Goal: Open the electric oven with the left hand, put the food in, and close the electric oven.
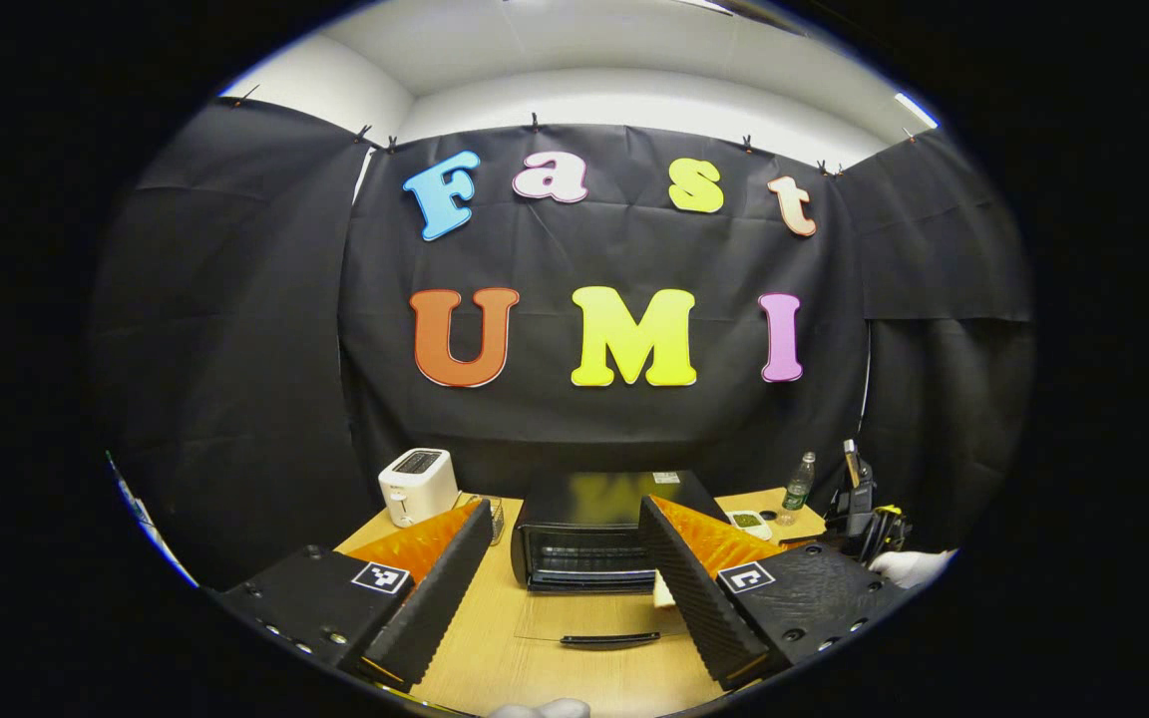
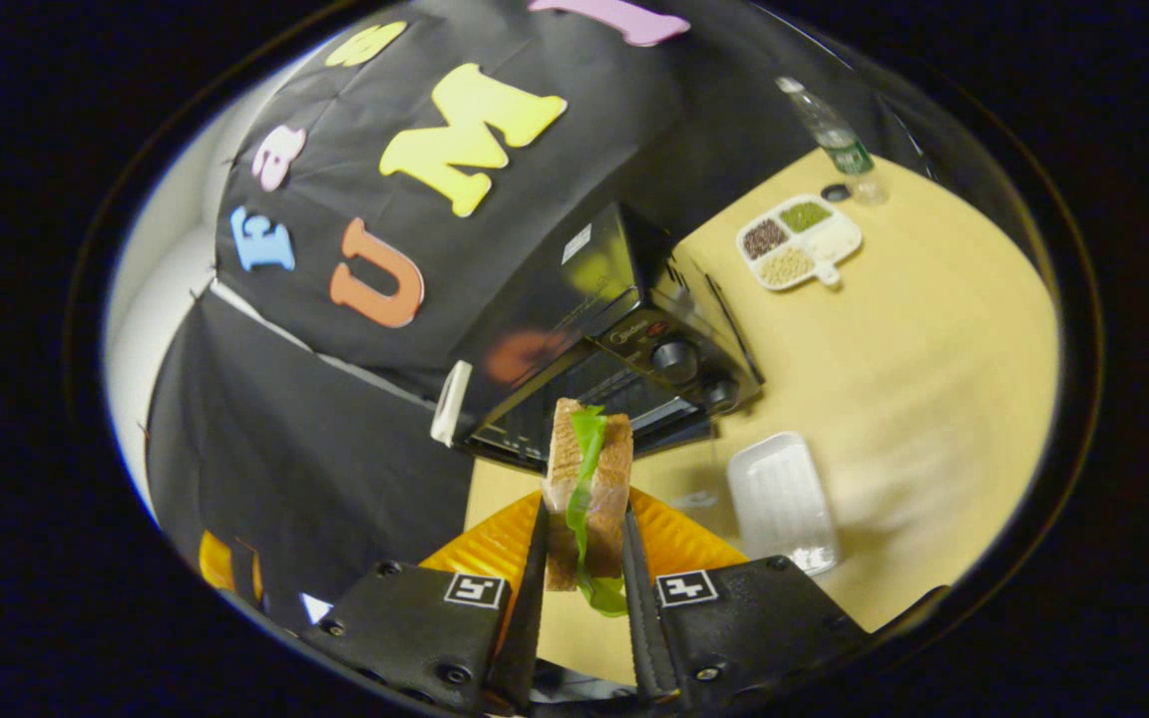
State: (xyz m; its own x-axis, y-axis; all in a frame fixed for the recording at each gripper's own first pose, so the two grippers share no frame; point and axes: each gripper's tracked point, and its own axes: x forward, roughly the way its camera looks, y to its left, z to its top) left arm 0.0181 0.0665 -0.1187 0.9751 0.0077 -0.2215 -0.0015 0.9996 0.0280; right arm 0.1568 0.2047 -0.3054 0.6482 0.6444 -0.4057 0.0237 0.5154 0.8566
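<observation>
While left gripper [image 1: 565, 573] jaws gape, right gripper [image 2: 584, 558] pinches sandwich [image 2: 589, 479]

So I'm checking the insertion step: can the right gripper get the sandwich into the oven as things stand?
Probably yes. The oven door lies folded down flat on the table, leaving the cavity open. The right gripper is shut on the sandwich, with the opening ahead of it and nothing seen between.
</observation>
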